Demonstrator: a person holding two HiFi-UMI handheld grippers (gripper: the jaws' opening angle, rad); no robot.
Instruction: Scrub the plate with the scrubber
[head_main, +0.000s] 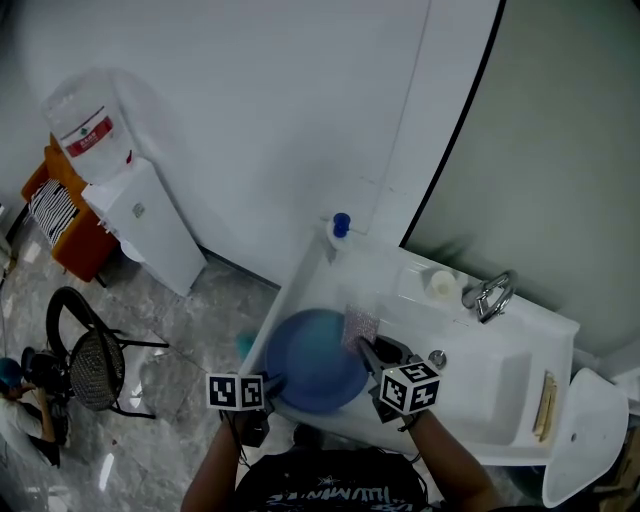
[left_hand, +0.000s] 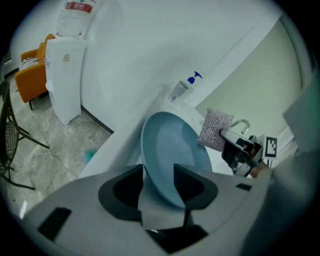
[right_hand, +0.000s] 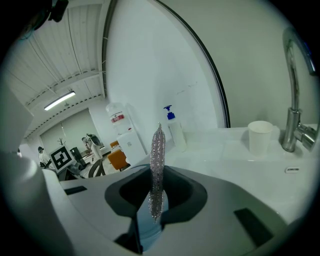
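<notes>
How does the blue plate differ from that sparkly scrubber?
The plate is blue, smooth and round; the scrubber is silvery, glittery and rectangular. The plate is much larger than the scrubber. The scrubber is clamped in the right hand-held gripper; the plate's rim stands between the left hand-held gripper's open jaws. Both are thin.

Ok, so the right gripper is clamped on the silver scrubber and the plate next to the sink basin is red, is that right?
Not quite. The plate is blue, not red, as the head view shows. The rest stands: the right gripper is clamped on the silver scrubber, and the plate is next to the sink basin.
</notes>
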